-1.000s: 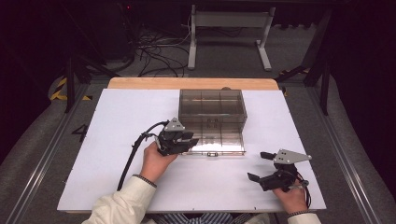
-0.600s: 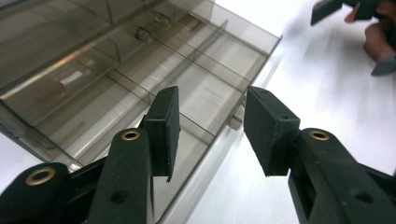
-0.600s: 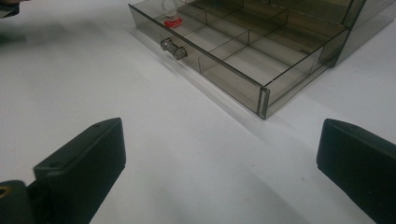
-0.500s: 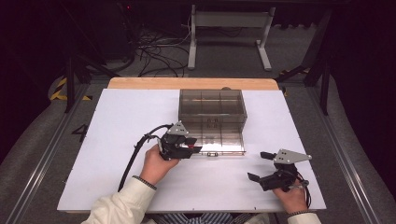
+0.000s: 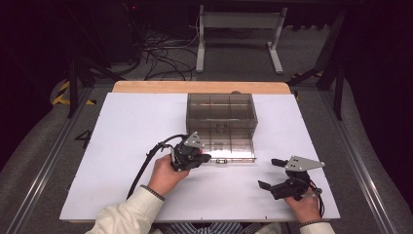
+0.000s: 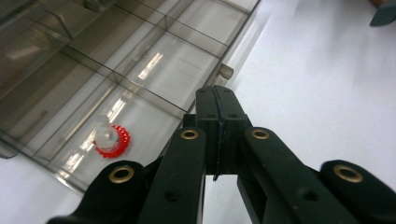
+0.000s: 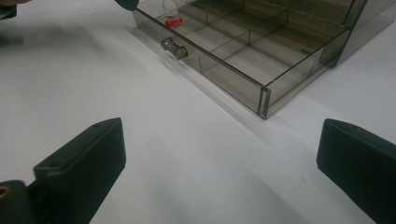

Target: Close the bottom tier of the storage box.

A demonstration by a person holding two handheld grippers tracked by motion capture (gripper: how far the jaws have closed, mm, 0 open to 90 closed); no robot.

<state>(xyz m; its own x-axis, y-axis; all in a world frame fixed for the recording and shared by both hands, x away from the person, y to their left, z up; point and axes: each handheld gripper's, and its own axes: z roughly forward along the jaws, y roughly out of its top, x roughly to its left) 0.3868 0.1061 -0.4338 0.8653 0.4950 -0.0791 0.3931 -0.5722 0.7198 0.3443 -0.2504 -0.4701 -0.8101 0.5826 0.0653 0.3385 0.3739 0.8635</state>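
A smoky clear box stands mid-table with its divided drawer pulled out toward me. A small red and white piece lies in a front compartment of the drawer; the right gripper view has it at the far corner. My left gripper hovers at the drawer's front left corner. Its jaws have just closed and meet pad to pad with nothing between them. My right gripper rests near the table's front right, wide open and empty, facing the drawer's front wall.
A small knob sticks out of the drawer front. The white tabletop spreads to the left of the box and in front of it. Cables and a metal stand lie on the floor beyond the table.
The left gripper's jaws have closed. It has shifted slightly toward the drawer. The right gripper has not moved.
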